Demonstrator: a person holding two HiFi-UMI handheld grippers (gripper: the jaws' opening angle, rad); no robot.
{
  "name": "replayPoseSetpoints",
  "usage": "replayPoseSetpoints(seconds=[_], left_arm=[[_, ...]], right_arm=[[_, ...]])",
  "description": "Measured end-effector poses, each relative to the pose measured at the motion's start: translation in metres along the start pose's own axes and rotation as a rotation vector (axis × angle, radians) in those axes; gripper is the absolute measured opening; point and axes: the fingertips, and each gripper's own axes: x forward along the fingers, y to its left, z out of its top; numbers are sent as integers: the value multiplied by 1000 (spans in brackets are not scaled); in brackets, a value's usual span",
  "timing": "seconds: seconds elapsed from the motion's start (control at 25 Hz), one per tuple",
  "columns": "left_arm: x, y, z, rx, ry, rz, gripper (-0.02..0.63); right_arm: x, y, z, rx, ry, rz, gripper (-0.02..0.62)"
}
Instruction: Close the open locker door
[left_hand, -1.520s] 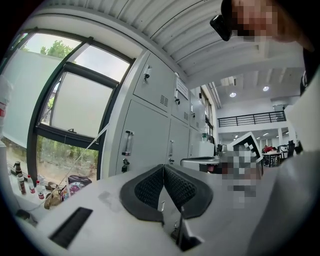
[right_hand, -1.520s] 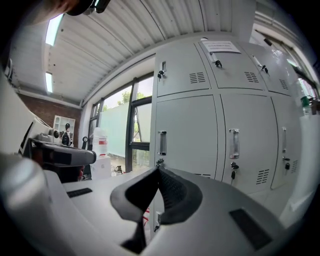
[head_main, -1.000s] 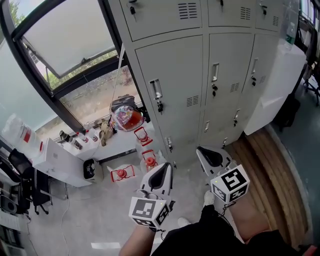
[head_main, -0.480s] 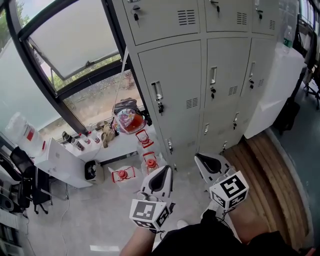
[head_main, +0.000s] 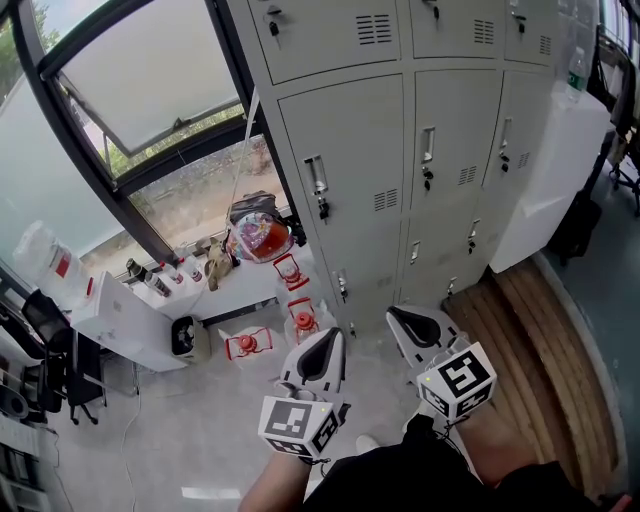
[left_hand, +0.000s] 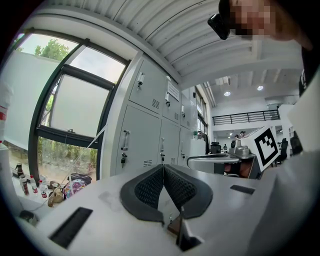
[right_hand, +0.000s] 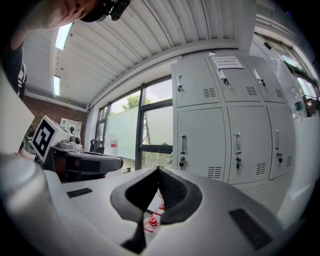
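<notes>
Jutting out, open locker door (head_main: 556, 160) stands well apart from right gripper (head_main: 401, 318).

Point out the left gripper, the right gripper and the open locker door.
left gripper (left_hand: 163, 168): left gripper view, where its shut fingers meet.
right gripper (right_hand: 158, 170): right gripper view, where its shut fingers meet.
open locker door (head_main: 552, 160): head view, its pale flat face.

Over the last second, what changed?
Right gripper dropped slightly in the head view, toward the person; the view itself wobbled a little. Nothing grasped or released. Left gripper held its place, both stay shut and empty, visible locker doors closed as before.
</notes>
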Motion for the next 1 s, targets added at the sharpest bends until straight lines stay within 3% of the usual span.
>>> replayPoseSetpoints(seconds=[1.0], left_arm=[[-10,6,0,-3,-9,-2,17]], right_arm=[[3,13,2,-5,-1,11,52]])
